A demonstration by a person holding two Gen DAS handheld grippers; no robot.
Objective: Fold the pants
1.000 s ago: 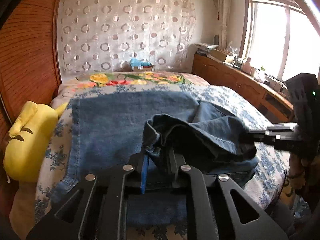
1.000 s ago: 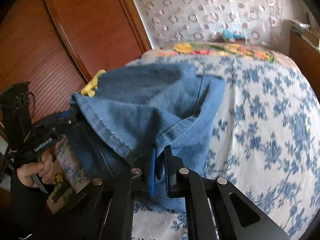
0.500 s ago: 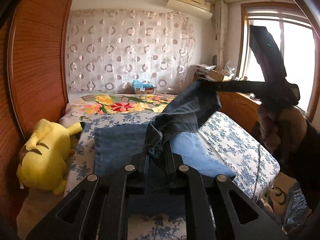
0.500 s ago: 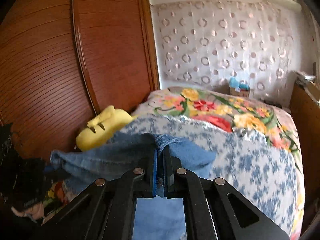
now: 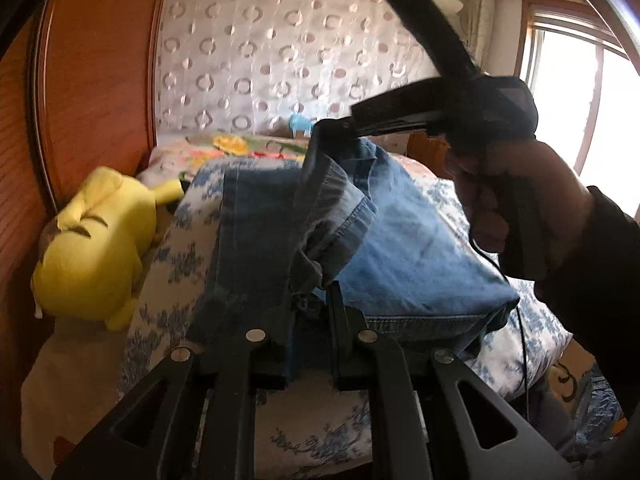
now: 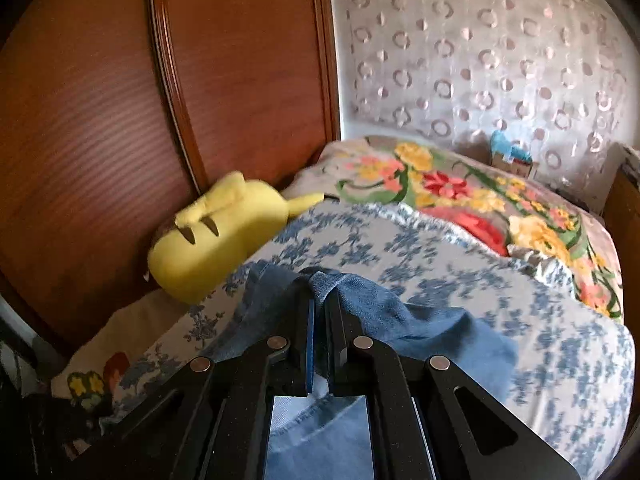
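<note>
- The blue denim pants [image 5: 404, 248] were spread on the bed with the blue flower sheet [image 5: 172, 264], with one part lifted up off it.
- The left black tongs [image 5: 310, 300] were closed tight on a bunched edge of the pants, low and near the front of the bed.
- The right black tongs [image 5: 320, 136] were seen in the left wrist view, held up high by a hand [image 5: 516, 204] in a dark sleeve.
- A corner of the pants was pinched in the right tongs, and the cloth was hung down from them to the bed.
- In the right wrist view, the right tongs [image 6: 319, 304] were shut almost all the way on a fold of the pants [image 6: 420, 320].
- A soft yellow plush toy [image 5: 96, 240] was laid at the side of the bed, against the brown wooden wall [image 5: 96, 80].
- A flowery blanket in red, yellow and green [image 6: 460, 192] was laid at the far end of the bed.
- A white curtain with round rings [image 5: 280, 52] was hung behind the bed.
</note>
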